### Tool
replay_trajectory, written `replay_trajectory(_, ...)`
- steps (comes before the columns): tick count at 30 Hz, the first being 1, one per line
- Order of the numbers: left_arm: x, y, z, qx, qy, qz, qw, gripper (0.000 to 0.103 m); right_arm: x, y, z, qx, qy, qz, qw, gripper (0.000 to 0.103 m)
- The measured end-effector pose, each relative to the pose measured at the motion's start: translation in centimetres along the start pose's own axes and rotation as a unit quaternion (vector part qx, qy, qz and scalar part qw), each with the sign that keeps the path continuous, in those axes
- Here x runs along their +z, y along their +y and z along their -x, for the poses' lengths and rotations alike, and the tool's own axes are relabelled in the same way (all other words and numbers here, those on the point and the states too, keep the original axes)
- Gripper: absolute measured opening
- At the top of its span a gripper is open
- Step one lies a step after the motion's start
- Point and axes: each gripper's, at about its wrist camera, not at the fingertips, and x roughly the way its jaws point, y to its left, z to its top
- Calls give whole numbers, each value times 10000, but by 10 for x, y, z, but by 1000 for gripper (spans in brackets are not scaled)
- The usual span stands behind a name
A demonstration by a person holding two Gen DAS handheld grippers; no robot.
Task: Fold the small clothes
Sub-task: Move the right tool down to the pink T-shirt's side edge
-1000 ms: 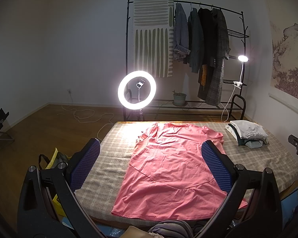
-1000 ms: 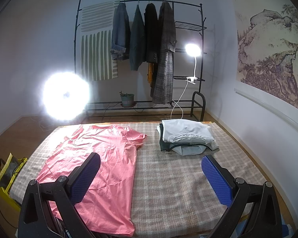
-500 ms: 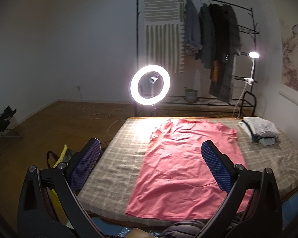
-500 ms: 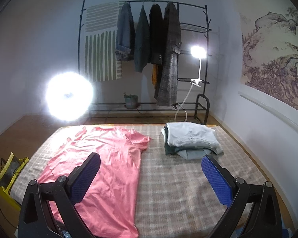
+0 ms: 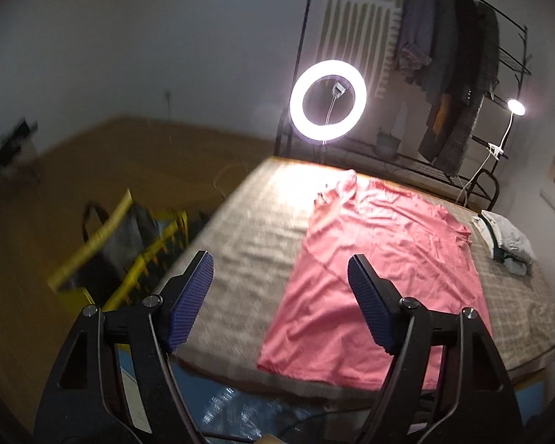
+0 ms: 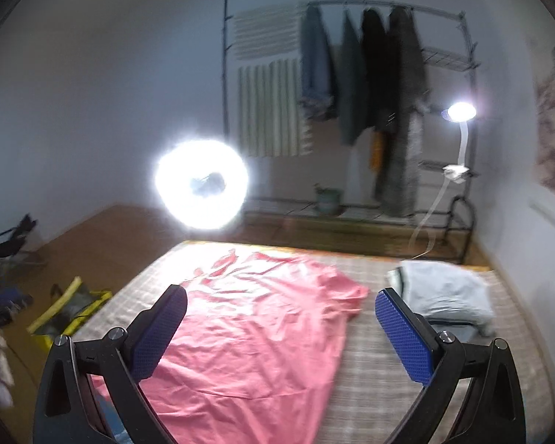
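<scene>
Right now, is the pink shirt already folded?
No, the pink shirt lies spread flat on the bed, sleeves out, beside the folded pile.

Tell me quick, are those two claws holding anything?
Left gripper: jaws closing, nothing between them yet.
Right gripper: open, empty, above the pink shirt.

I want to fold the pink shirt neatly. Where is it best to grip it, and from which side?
Probably the pink shirt at its near hem corners, coming from the near edge of the bed: it lies flat with its hem nearest and nothing on it.
</scene>
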Motion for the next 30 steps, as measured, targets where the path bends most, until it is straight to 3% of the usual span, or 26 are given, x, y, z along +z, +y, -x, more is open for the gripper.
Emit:
replay_trajectory(6, -43, 19, -40, -298, 662, 330, 9968, 73, 18, 24, -50, 936, 318, -242, 9948, 103)
replay_trajectory(10, -53, 19, -74, -465, 942, 217, 9942, 66, 27, 54, -101, 1136, 590, -216, 9915, 97)
replay_trajectory(14, -57, 25, -100, -663, 950, 183, 9931, 62, 34, 79, -168, 1099, 997, -130, 9888, 86)
replay_trajectory(18, -64, 30, -118, -826, 943, 155, 9920, 60, 47, 104, -245, 1219, 1419, -111, 9823, 82)
replay_trajectory(20, -68, 33, -127, -880, 1003, 118, 9910, 60, 51, 119, -290, 1296, 1655, -117, 9776, 73)
replay_trajectory(30, -84, 34, -143, -1148, 1151, -174, 9865, 60, 37, 198, -481, 1354, 2749, 137, 9518, 63)
